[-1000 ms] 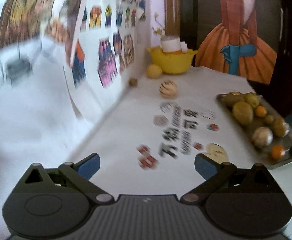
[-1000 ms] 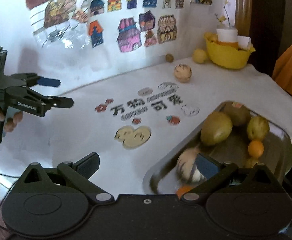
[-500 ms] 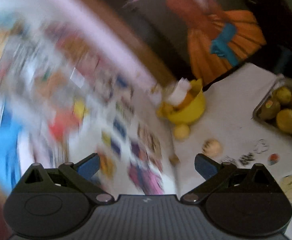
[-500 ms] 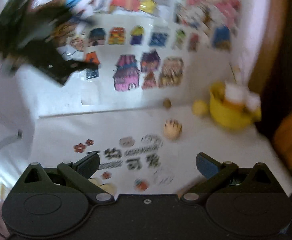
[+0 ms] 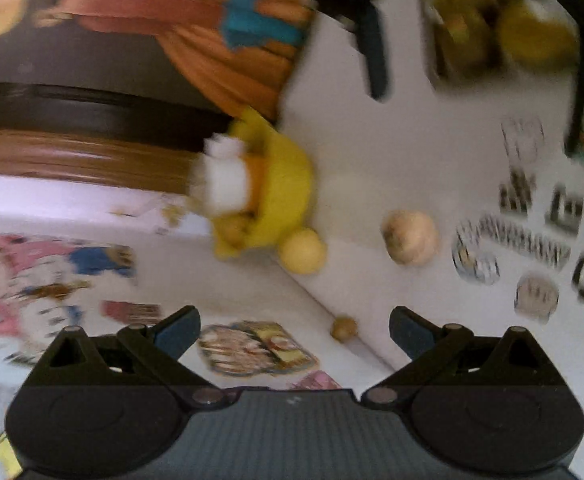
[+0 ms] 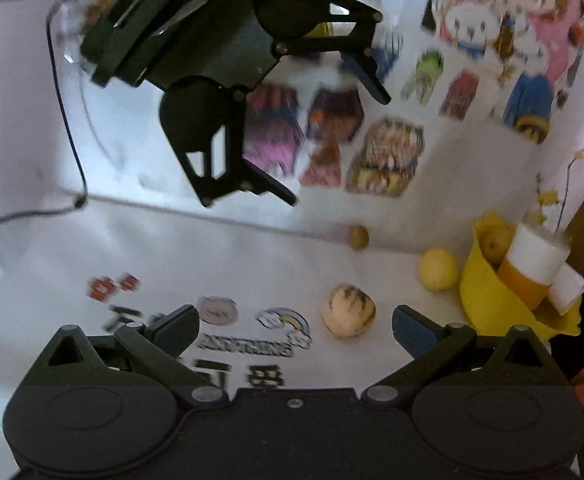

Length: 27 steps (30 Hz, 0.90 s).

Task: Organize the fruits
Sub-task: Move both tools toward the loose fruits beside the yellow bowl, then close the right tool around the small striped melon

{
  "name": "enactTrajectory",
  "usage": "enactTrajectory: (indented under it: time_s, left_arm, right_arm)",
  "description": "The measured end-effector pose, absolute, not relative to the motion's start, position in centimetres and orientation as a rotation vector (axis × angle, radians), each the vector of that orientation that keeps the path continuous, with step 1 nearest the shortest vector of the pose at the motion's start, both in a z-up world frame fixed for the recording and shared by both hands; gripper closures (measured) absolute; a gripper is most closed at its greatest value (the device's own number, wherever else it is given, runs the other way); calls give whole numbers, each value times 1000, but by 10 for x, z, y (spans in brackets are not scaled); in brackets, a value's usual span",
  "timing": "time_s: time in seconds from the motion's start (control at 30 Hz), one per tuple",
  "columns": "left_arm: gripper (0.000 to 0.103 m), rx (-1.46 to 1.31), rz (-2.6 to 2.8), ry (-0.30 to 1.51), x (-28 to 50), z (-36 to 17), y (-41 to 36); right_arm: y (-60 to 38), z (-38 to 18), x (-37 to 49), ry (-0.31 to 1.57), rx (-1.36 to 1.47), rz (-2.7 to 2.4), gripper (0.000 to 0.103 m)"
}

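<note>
A striped pale melon (image 6: 349, 310) lies on the white table, also in the rolled left wrist view (image 5: 411, 237). A yellow lemon (image 6: 438, 270) (image 5: 304, 251) sits beside a yellow bowl (image 6: 496, 300) (image 5: 282, 196). A small brown fruit (image 6: 358, 237) (image 5: 344, 328) lies by the wall. The metal tray of fruits (image 5: 504, 28) is blurred at the left wrist view's top right. My right gripper (image 6: 295, 330) is open and empty, just before the melon. My left gripper (image 5: 294, 330) (image 6: 338, 144) is open and empty, raised near the wall.
The bowl holds a white and orange cup (image 6: 536, 264) and a fruit. A wall with cartoon stickers (image 6: 384, 160) borders the table's far side. A cable (image 6: 68, 120) hangs at the left. The tablecloth carries printed characters (image 6: 248, 344).
Both grippers swung fast away from the tray toward the wall and the bowl corner. The left view has rolled sideways. The right gripper has closed in on the striped melon.
</note>
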State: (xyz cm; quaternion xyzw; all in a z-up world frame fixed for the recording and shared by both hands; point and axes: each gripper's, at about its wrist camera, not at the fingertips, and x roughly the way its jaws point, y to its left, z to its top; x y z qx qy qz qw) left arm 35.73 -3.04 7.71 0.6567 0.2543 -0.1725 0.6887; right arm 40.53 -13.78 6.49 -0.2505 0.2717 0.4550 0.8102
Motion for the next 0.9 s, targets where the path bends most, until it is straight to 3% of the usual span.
enactTrajectory:
  time_s: [0.27,0.53,0.9]
  left_arm:
    - [1,1430,-455,859,411,40,-23]
    - [1,1547,-451,948,439,13,-17]
    - [3,1507,-380,1040,490,5,-19]
  right_arm:
    - [-111,24,476,790,-481,933,4]
    - [-103,4,501,801,-466,960,9]
    - [-87,-12,520,853,-421,971,25]
